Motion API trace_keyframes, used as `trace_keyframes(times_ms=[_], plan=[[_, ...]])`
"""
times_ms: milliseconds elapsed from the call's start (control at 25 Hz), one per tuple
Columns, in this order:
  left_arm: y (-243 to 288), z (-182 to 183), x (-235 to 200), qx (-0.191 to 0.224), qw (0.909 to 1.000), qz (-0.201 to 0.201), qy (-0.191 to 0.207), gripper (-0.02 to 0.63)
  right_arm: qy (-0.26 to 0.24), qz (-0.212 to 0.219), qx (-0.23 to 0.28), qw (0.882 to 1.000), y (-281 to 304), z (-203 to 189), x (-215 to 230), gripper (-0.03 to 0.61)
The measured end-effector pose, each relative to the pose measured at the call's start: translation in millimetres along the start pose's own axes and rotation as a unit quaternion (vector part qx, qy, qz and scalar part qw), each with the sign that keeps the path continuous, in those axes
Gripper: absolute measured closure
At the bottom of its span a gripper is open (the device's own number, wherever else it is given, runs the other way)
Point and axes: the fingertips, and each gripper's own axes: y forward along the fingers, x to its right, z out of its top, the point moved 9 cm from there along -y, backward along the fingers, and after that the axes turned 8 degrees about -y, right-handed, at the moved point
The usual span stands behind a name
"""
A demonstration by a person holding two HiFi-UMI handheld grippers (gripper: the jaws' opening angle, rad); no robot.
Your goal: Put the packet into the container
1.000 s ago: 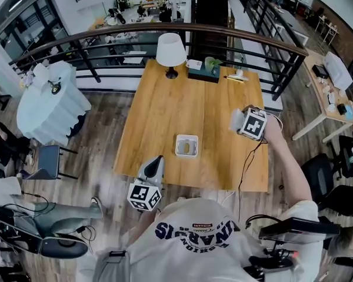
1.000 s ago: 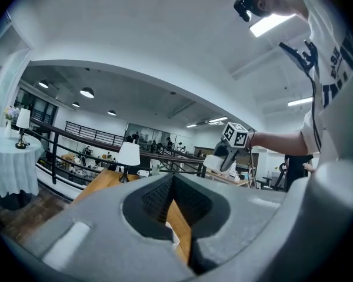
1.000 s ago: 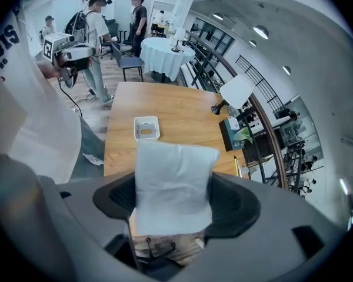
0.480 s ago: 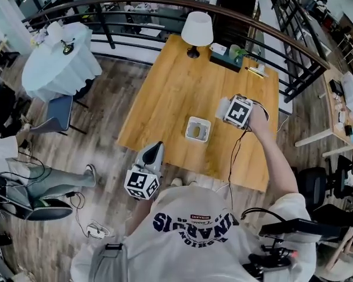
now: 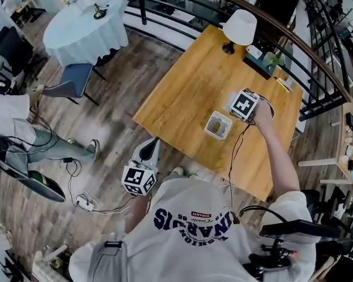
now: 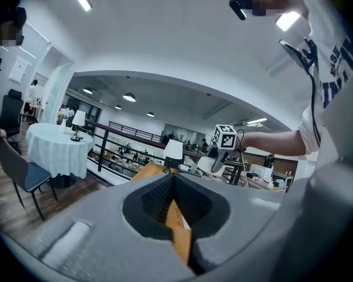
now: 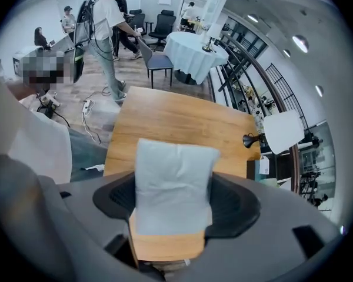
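Right arm reached out over table [image 5: 188,93]; right gripper [image 5: 238,107] clamped pale packet [image 7: 173,184] between wide-set jaws, just beside container [image 5: 218,125]. Left arm bent near body; left gripper [image 5: 153,150] hung off table edge, jaws together, empty.

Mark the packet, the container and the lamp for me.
packet [image 7: 173,187], right gripper view, middle of its face.
container [image 5: 226,130], head view, its rim.
lamp [image 5: 240,27], head view, its shade.
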Motion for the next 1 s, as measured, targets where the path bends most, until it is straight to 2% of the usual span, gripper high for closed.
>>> trace_keyframes(times_ms=[160,400,600,1000], plan=[[-3.3,-3.8,-11.0,-0.004,0.9999,0.016,0.0,0.615,-0.008,0.008,-0.003,1.0,12.3,6.3,-4.3,0.232],[7.9,2.8,4.8,0.006,0.9999,0.006,0.009,0.615,-0.004,0.018,-0.005,1.0,41.8,4.6,-10.6,0.23],[2.6,-6.1,11.5,-0.002,0.9999,0.012,-0.005,0.615,-0.006,0.04,-0.019,0.999,94.9,12.2,-23.6,0.23],[-18.7,-25.1,11.3,-0.021,0.9984,0.053,-0.005,0.615,-0.023,0.091,-0.068,0.993,203.3,7.3,-48.1,0.23]])
